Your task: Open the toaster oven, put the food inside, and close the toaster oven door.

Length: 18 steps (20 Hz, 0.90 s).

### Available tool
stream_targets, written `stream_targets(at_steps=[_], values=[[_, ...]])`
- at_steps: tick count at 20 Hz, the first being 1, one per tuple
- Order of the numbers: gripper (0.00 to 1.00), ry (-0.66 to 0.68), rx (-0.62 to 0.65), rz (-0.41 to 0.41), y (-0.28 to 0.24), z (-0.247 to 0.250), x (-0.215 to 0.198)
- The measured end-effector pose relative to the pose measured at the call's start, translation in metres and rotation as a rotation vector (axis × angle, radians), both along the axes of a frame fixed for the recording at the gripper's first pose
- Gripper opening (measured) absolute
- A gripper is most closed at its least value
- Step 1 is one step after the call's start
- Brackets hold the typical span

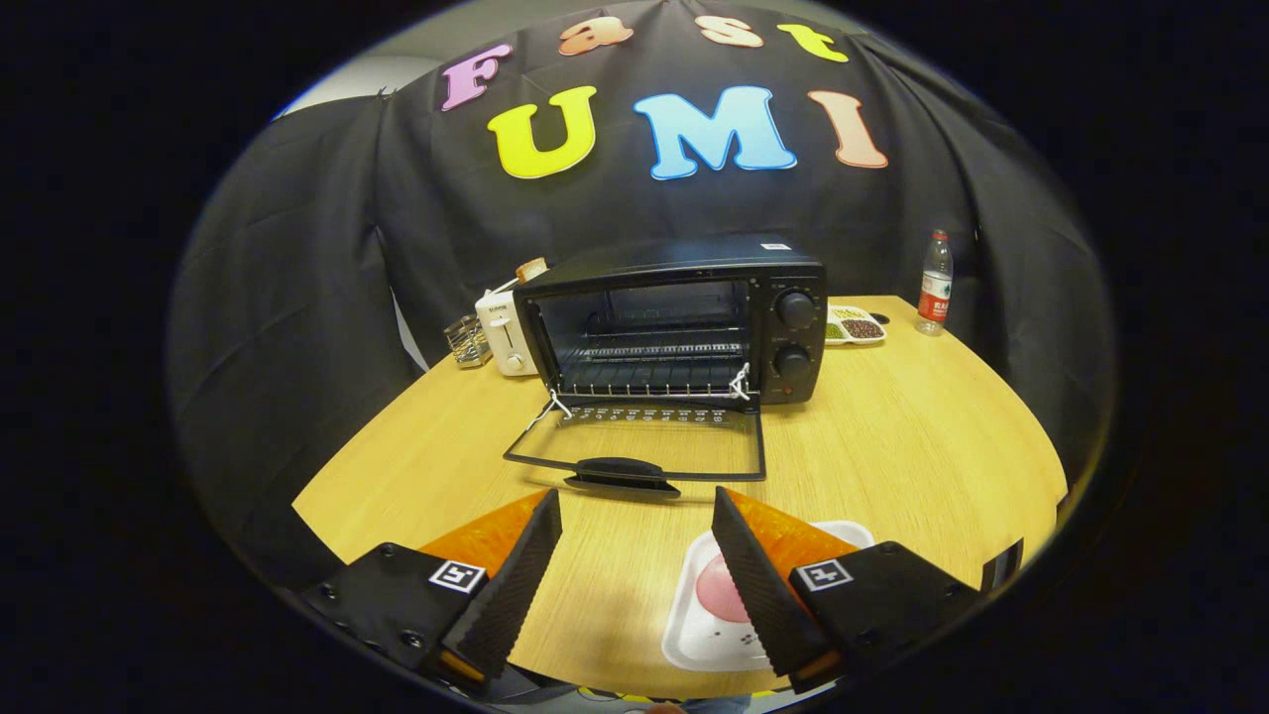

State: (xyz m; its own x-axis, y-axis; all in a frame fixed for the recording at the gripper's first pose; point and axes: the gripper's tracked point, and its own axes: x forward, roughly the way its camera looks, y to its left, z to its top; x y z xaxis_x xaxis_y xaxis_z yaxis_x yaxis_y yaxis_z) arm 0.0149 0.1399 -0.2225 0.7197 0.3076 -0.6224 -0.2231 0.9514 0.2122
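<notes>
Gripper view: toaster oven (684,322) door faces gripper (634,516), fingers apart.

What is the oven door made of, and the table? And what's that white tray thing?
The toaster oven door, lying open, looks like clear glass in a black metal frame: the table shows through it. The table looks like pale wood or wood-look laminate, with fine grain lines. The white tray looks like smooth plastic. The gripper is open, empty.
</notes>
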Motion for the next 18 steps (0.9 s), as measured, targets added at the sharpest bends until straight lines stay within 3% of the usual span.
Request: stream_targets(at_steps=[5, 12, 18], values=[[0.98, 0.098, 0.044, 0.032, -0.042, 0.0, -0.007], [0.98, 0.404, 0.117, 0.06, -0.091, -0.026, -0.017], [0.99, 0.59, 0.139, 0.086, -0.113, -0.049, -0.024]])
